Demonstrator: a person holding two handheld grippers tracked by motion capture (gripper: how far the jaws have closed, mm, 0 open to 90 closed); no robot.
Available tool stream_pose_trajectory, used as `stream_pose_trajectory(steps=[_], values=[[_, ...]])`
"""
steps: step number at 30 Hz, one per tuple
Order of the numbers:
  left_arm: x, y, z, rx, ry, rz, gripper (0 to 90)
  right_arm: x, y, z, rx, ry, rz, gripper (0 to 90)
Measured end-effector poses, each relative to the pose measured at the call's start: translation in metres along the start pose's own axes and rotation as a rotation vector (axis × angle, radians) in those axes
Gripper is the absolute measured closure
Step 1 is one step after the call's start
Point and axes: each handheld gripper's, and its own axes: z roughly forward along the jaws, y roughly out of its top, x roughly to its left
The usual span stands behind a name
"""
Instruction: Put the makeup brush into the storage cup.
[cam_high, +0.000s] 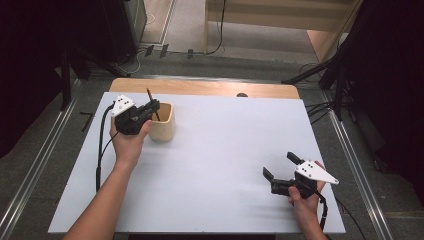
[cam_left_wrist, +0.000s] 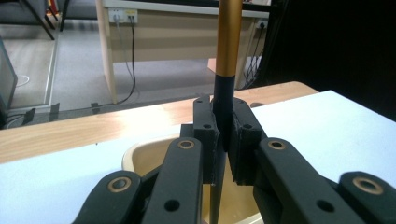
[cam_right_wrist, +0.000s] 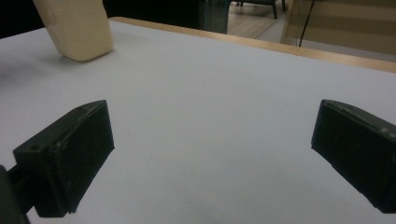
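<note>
Nearest the person, the right tool (cam_high: 281, 169) hangs low over the white bench (cam_high: 225, 150), jaws wide apart with nothing between them. Farther back at the left, the left tool (cam_high: 152, 106) is clamped on a black-and-gold pen (cam_left_wrist: 224, 93), held upright in the wooden cup (cam_high: 165, 127).

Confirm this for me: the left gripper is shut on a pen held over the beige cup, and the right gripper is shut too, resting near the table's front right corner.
One thing is wrong. The right gripper is open: the right gripper view shows its jaws wide apart with bare table between them. The rest holds: the left gripper is shut on the pen over the beige cup.
</note>
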Motion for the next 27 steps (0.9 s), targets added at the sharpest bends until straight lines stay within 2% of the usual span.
stream_pose_trajectory(steps=[8, 12, 13, 15, 16, 18, 20, 21, 27], values=[[0.002, -0.01, 0.003, 0.024, 0.008, -0.005, 84.6, 0.0, 0.0, 0.001, 0.005, 0.001, -0.003, 0.0], [0.002, -0.012, 0.002, 0.018, 0.006, -0.007, 83.9, 0.0, 0.0, 0.001, 0.006, 0.0, -0.003, 0.0], [0.001, -0.012, 0.0, 0.005, 0.012, -0.012, 80.1, 0.0, 0.0, 0.001, 0.006, 0.0, -0.004, 0.0], [0.001, -0.011, -0.005, -0.04, 0.017, -0.047, 50.4, 0.0, 0.0, 0.0, 0.006, 0.0, -0.001, 0.0], [0.002, -0.011, -0.007, -0.048, 0.015, -0.058, 35.2, 0.0, 0.0, 0.0, 0.002, -0.001, -0.002, 0.0], [0.002, -0.01, -0.013, -0.062, -0.004, -0.066, 14.1, 0.0, 0.0, -0.001, 0.0, -0.002, 0.002, 0.0], [0.002, -0.01, -0.02, -0.06, -0.022, -0.04, 5.7, -0.001, 0.0, -0.001, 0.0, -0.002, 0.003, 0.0], [0.001, -0.01, -0.023, -0.062, -0.046, -0.021, 0.9, -0.001, 0.0, -0.001, 0.0, -0.002, 0.003, 0.0], [-0.004, -0.013, -0.04, -0.06, -0.04, -0.001, 0.0, 0.0, 0.001, -0.002, -0.003, -0.004, -0.001, 0.0]])
